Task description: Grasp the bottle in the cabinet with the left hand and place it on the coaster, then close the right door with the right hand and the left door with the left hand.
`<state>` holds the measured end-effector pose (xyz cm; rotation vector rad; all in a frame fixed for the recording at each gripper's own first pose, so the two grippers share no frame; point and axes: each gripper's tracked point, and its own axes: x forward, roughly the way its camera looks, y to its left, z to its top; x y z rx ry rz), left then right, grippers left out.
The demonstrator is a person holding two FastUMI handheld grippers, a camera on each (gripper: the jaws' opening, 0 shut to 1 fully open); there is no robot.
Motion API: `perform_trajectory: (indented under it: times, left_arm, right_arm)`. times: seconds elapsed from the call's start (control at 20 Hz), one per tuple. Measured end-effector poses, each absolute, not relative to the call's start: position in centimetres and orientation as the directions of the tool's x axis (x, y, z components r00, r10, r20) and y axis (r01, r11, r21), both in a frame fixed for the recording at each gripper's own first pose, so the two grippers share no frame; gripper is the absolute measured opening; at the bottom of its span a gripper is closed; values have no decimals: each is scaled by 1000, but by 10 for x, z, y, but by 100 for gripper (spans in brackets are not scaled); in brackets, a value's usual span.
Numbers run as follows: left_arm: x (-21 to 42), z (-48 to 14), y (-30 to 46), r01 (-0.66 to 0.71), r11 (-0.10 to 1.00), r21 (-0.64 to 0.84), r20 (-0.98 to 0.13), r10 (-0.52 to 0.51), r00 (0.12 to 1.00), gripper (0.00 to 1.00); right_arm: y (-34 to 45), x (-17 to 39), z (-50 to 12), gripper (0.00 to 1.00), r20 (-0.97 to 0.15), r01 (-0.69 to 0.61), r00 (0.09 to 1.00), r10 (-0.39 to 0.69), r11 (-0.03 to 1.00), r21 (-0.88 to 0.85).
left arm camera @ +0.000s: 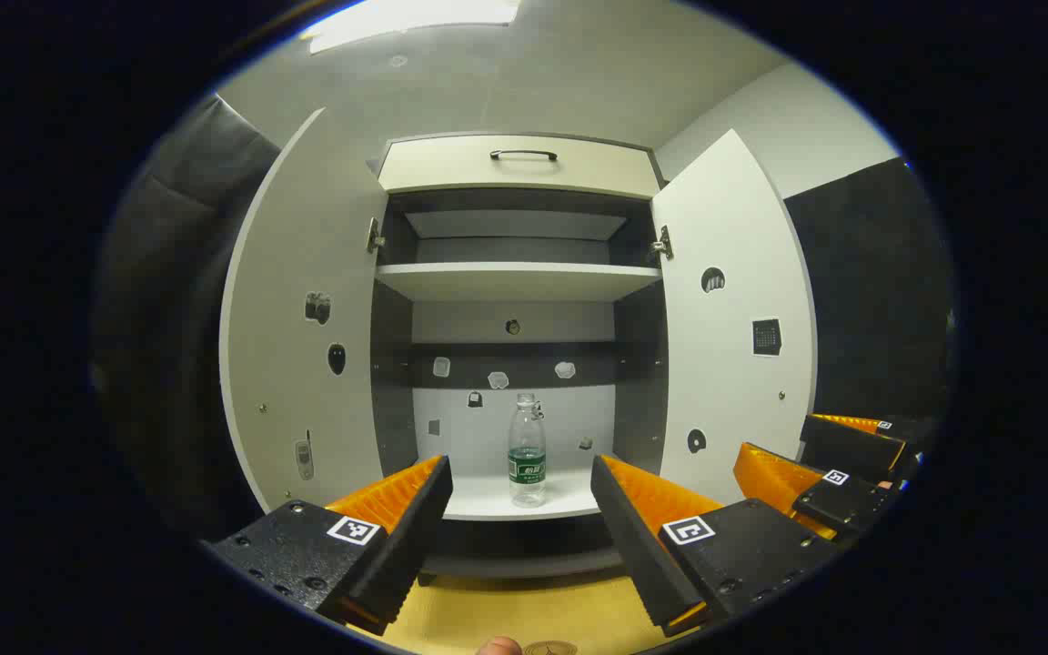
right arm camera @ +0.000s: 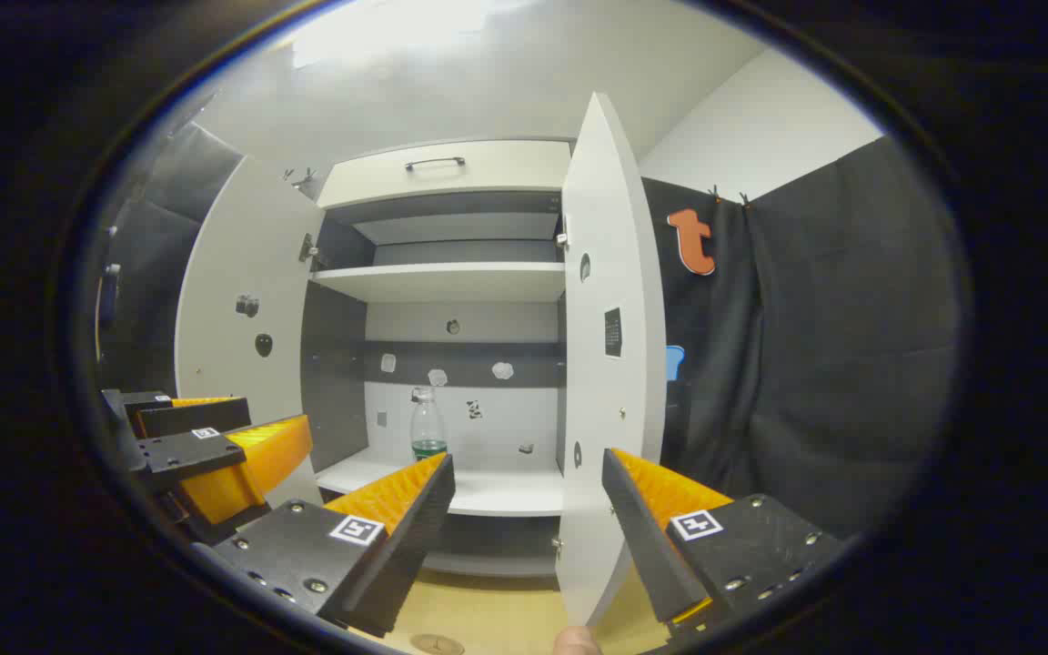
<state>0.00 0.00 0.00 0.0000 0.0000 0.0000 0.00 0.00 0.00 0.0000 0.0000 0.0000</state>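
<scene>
A clear plastic bottle with a green label stands upright on the cabinet's bottom shelf, near its front edge. Both cabinet doors stand wide: the left door and the right door. My left gripper is open in front of the cabinet, with the bottle seen between its fingers but farther off. In the right gripper view the bottle shows partly behind a finger, and my right gripper is open, facing the right door's edge. A round coaster lies on the wooden table.
The cabinet has an upper shelf and a top drawer with a dark handle. Small stickers dot the doors and back wall. The other gripper shows at the lower right. Black cloth hangs right of the cabinet.
</scene>
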Motion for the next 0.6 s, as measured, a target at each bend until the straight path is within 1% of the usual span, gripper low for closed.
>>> perform_trajectory:
  times: [0.15,0.2,0.25,0.35,0.4,0.45,0.6]
  left_arm:
    - [-2,4,-1,4,1000,-25,9,-4,1000,97]
    - [-2,5,0,1,1000,-27,9,-1,1000,94]
    - [-3,6,1,-3,1000,-26,12,3,1000,97]
    - [-4,7,2,-7,1000,-18,12,7,1000,97]
    - [-4,7,1,-4,1000,-18,12,5,1000,97]
    - [-2,8,-1,2,1000,-19,12,-2,1000,97]
    - [0,7,-4,21,1000,-18,5,-20,1000,97]
  right_arm:
    - [2,7,0,99,-9,-13,1000,13,1000,-5]
    - [5,7,-2,99,-11,-17,1000,17,1000,-9]
    - [7,6,-2,99,-11,-22,1000,22,1000,-9]
    - [10,5,-2,99,-14,-32,999,32,999,-11]
    - [10,4,-3,97,-15,-34,999,34,999,-13]
    - [10,4,-3,99,-16,-37,999,37,999,-15]
    - [10,2,-4,99,-18,-38,999,38,999,-20]
